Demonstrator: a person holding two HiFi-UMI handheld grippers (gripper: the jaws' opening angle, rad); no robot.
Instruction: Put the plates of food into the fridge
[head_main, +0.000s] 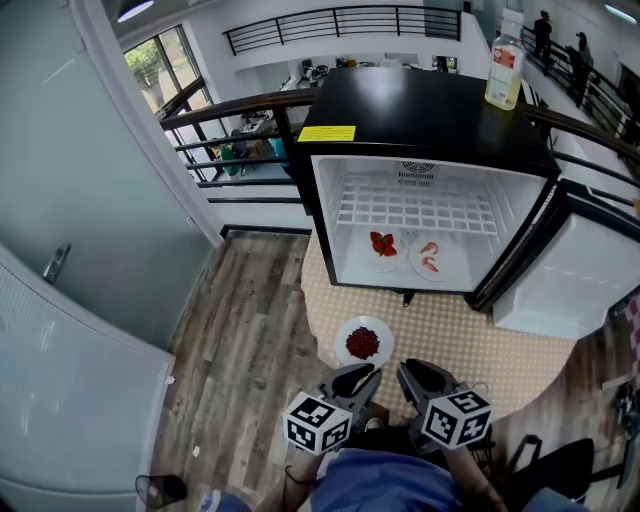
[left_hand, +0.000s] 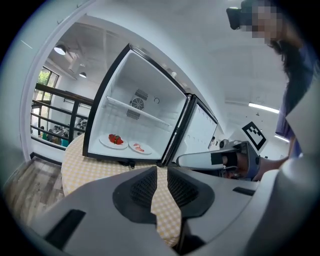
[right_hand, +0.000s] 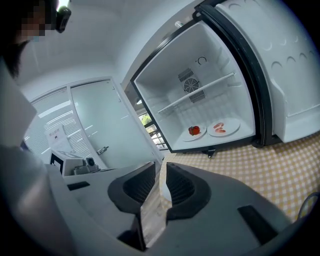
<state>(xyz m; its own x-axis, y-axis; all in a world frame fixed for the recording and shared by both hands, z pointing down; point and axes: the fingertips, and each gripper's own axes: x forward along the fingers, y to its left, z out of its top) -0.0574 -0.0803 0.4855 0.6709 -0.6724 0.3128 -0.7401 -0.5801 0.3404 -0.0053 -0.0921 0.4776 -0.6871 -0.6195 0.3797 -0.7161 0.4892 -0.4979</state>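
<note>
Left gripper (head_main: 358, 378) and right gripper (head_main: 420, 375), each carrying a marker cube, are hovering side by side low over the floor. In both gripper views the jaws are standing only narrowly apart and are grasping nothing; just mat and floor are showing through the gaps. Third plate (head_main: 363, 342): small, round, white, carrying a heap of dark red pieces; it is lying outside the fridge, on the checkered mat (head_main: 450, 335), just ahead of the left gripper's tips and between the grippers and the fridge opening. Fridge (head_main: 430, 110): compact, black outside and white inside, standing on the mat with its door (head_main: 570, 270) swinging wide to the right and a yellow label (head_main: 326, 133) sitting on the front edge of its top. Contents: a white wire shelf (head_main: 418, 208), bare, is spanning the upper part; two white plates are resting side by side on the fridge's inner floor. Plate with red fruit (head_main: 382, 245) is lying at the left, the fruit bright red with a touch of green; plate with pink pieces (head_main: 433, 258) is lying just beside it at the right. A clear bottle (head_main: 505, 65) with a white cap and a red label is standing upright on the fridge top, near its back right corner. The beige and white mat is covering part of a grey-brown wood plank floor (head_main: 250, 330). A frosted glass door (head_main: 55, 262) with a metal handle is filling the left side, and dark railings (head_main: 340, 20) are running behind the fridge.
</note>
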